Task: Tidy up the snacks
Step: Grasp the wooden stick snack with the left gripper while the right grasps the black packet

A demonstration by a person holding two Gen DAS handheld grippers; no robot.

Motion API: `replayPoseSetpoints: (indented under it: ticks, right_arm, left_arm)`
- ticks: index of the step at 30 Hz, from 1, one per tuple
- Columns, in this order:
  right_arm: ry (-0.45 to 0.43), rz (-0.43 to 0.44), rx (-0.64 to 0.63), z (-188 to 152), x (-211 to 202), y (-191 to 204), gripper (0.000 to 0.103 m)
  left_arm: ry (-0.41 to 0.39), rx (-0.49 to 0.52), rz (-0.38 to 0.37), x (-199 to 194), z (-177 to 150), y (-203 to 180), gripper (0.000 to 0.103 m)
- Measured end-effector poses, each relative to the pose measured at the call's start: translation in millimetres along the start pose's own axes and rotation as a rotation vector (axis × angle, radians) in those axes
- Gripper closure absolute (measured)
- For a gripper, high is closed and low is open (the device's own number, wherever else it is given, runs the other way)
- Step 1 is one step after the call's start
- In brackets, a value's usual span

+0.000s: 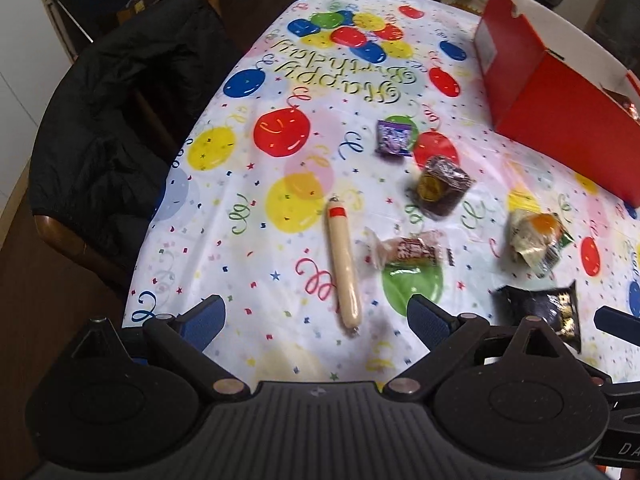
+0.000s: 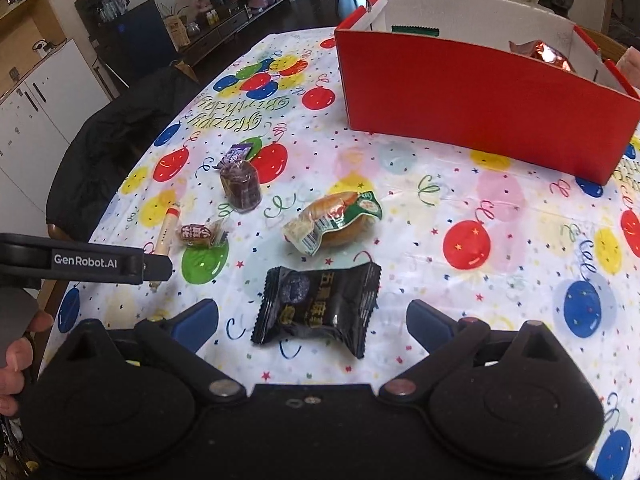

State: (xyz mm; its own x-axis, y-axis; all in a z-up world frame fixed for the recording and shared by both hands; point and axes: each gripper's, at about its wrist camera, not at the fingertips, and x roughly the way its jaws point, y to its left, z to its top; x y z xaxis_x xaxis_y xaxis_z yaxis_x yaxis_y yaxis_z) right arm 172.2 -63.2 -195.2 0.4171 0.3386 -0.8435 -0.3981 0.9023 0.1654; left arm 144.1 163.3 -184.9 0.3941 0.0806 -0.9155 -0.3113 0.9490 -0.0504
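Black packet [image 2: 320, 306] between spread fingers [image 2: 200, 322]; box [image 2: 480, 108] contents mostly hidden.

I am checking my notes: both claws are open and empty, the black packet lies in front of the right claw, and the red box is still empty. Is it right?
Not quite. The red box already holds something shiny, seen over its rim in the right wrist view. The rest stands: left claw and right claw open and empty, black packet before the right.

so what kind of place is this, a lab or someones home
Most likely a home, a living and dining room. The snacks lie on a dining table under a Happy Birthday tablecloth, a dark jacket hangs over a wooden chair, and a low cabinet with flowers and ornaments lines the far wall.
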Motion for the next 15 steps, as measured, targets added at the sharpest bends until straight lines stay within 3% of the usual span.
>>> replayPoseSetpoints:
  ticks: [5,9,12,15]
  right_arm:
    - [0.012,-0.002,-0.011,4,9,2,0.004]
    - [0.017,-0.001,-0.017,6,13,2,0.006]
    - [0.023,-0.001,-0.023,8,17,3,0.012]
    - [0.029,-0.001,-0.026,9,19,4,0.020]
  left_arm:
    - [0.001,-0.008,0.022,7,3,1,0.005]
    - [0.020,-0.008,0.023,13,3,-1,0.025]
    - [0.008,-0.005,0.027,12,4,-2,0.030]
    - [-0.004,0.001,0.040,10,6,-4,0.047]
